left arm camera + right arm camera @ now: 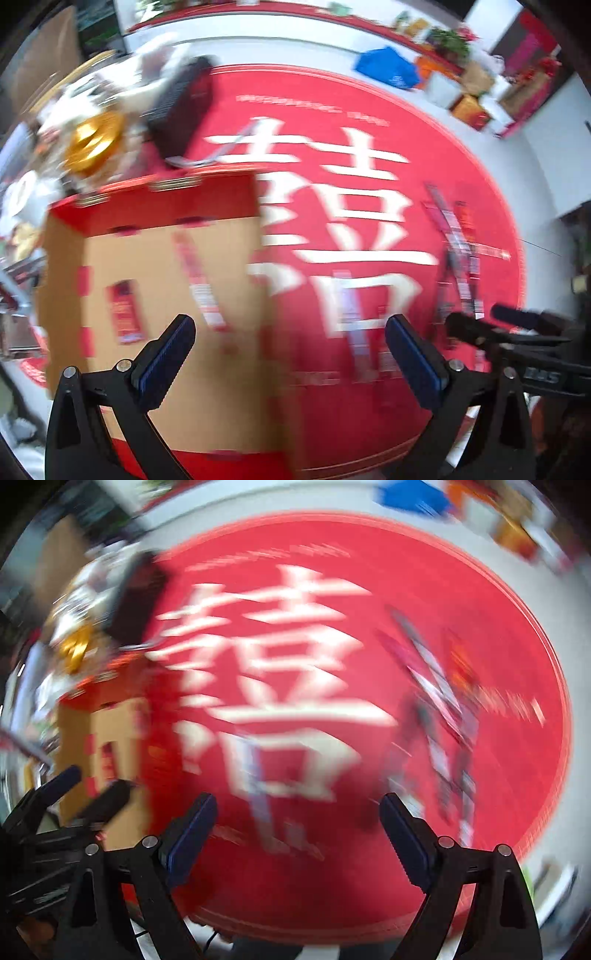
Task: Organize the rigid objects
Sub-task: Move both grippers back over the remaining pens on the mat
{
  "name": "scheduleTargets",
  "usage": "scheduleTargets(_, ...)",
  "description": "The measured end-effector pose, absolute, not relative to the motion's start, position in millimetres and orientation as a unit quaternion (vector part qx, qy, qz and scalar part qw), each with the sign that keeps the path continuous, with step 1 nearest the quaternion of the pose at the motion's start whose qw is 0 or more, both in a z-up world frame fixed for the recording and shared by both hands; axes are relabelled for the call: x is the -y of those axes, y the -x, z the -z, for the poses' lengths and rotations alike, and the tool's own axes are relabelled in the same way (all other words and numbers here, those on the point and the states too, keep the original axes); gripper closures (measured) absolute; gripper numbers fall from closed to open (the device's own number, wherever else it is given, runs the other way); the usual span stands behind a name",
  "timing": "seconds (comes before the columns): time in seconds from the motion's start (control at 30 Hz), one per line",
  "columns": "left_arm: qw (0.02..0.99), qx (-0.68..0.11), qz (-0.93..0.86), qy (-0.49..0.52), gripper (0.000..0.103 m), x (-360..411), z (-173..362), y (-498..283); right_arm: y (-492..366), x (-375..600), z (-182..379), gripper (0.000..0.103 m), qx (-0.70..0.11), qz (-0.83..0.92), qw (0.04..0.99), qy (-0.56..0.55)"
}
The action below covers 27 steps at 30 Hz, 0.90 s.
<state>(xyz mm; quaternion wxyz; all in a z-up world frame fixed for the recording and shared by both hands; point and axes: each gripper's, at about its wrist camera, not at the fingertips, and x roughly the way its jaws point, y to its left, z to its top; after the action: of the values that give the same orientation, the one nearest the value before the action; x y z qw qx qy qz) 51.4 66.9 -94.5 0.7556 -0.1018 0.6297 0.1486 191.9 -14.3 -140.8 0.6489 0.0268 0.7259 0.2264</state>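
Note:
An open cardboard box with red rim [155,206] lies on the left of a round red mat [369,96]; inside it are a small red packet [125,310] and a long red-white packet [199,273]. Several long thin packets [458,258] lie on the mat's right side, blurred in the right wrist view [439,709]. My left gripper [290,339] is open and empty over the box's right edge. My right gripper [297,819] is open and empty above the mat; it shows in the left wrist view [495,325]. The box shows in the right wrist view [110,716].
A black keyboard-like object [181,107] and a gold round object [94,142] sit among clutter beyond the box. A blue bag [388,66] and several boxes [472,107] line the far right. The left gripper shows at the left of the right wrist view [77,790].

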Motion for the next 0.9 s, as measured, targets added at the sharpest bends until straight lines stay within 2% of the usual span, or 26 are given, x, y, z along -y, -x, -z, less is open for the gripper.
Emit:
scheduleTargets(0.1,0.763,-0.628,-0.131,0.087,0.000,-27,106,-71,-197,68,156,0.013,-0.735,-0.188,0.650,-0.046)
scheduleTargets(0.4,0.713,-0.683,-0.146,0.062,0.000,55,195,-79,-212,135,194,0.013,-0.765,-0.179,0.617,-0.048)
scheduleTargets(0.63,0.692,-0.660,-0.288,0.049,0.000,14,232,-96,-222,161,209,0.013,-0.767,-0.195,0.608,-0.062)
scheduleTargets(0.9,0.677,-0.658,-0.328,0.022,0.000,-9,259,-102,-222,171,209,0.013,-0.760,-0.218,0.606,-0.085)
